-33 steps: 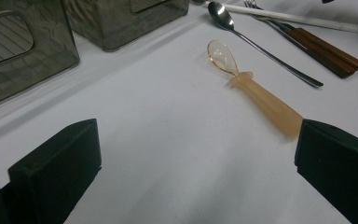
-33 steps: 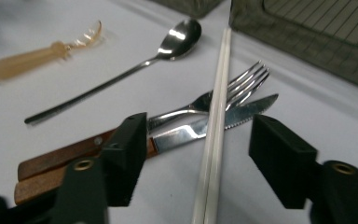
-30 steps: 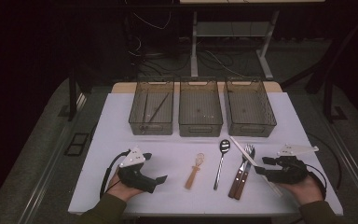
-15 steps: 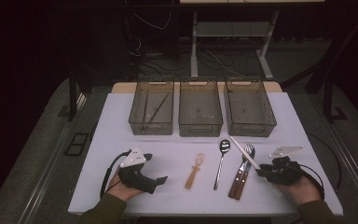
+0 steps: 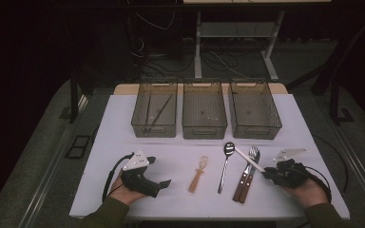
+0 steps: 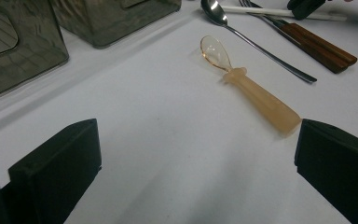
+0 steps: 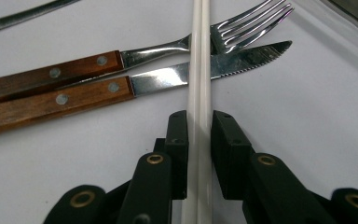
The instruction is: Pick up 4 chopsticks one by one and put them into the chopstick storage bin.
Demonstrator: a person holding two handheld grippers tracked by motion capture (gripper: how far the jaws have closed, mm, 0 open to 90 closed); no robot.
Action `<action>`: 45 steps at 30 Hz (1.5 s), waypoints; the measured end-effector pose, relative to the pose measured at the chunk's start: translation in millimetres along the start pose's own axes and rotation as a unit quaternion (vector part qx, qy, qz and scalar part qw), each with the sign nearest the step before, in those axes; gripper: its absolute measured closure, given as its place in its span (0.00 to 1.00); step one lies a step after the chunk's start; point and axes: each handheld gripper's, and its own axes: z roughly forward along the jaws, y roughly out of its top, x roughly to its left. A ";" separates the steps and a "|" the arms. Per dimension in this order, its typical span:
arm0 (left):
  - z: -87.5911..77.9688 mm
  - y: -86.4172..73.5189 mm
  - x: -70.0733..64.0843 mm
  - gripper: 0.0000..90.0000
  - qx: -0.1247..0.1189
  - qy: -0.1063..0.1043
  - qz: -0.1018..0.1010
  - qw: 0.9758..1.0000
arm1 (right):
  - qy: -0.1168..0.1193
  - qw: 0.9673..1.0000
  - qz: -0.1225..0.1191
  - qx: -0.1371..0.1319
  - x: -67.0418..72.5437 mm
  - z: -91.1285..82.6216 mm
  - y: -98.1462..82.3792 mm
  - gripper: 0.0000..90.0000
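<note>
A pair of white chopsticks (image 5: pixel 247 160) lies slanted across the fork (image 5: pixel 253 154) and the knife (image 5: pixel 241 186) at the front right of the table. My right gripper (image 5: pixel 267 174) is shut on their near end. Its jaws have just been closing, and the chopsticks (image 7: pixel 199 70) run straight out between the pads of the right gripper (image 7: pixel 199 135). My left gripper (image 5: pixel 158 172) rests at the front left, open with nothing between its jaws. In the left gripper view, the left gripper (image 6: pixel 196 163) points toward an amber plastic spoon (image 6: pixel 256 95).
Three clear bins stand in a row at the back: the left bin (image 5: pixel 138 124) holds dark sticks; the middle bin (image 5: pixel 204 129) and right bin (image 5: pixel 254 128) stand beside it. A metal spoon (image 5: pixel 225 166) lies between the amber spoon (image 5: pixel 198 174) and the wood-handled fork and knife.
The right gripper's jaws have closed onto the white chopsticks and the hand has shifted slightly left. The left hand and the cutlery have stayed put.
</note>
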 end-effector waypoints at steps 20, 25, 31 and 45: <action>1.8 -0.2 -0.8 0.00 0.002 -0.005 0.000 1.000 | 0.014 0.999 -0.012 0.032 -15.0 -24.0 8.8 0.80; 2.4 -0.4 -0.7 0.00 0.004 -0.006 -0.001 1.000 | 0.029 0.997 -0.017 0.073 -19.4 -19.7 11.3 0.85; 2.6 -0.7 -0.2 0.00 0.004 -0.006 -0.001 1.000 | 0.036 0.994 -0.022 0.096 -19.9 -16.2 15.6 0.88; 2.6 -0.7 -0.6 0.00 0.005 -0.006 -0.002 1.000 | 0.038 0.991 -0.028 0.123 -19.6 -8.4 19.1 0.90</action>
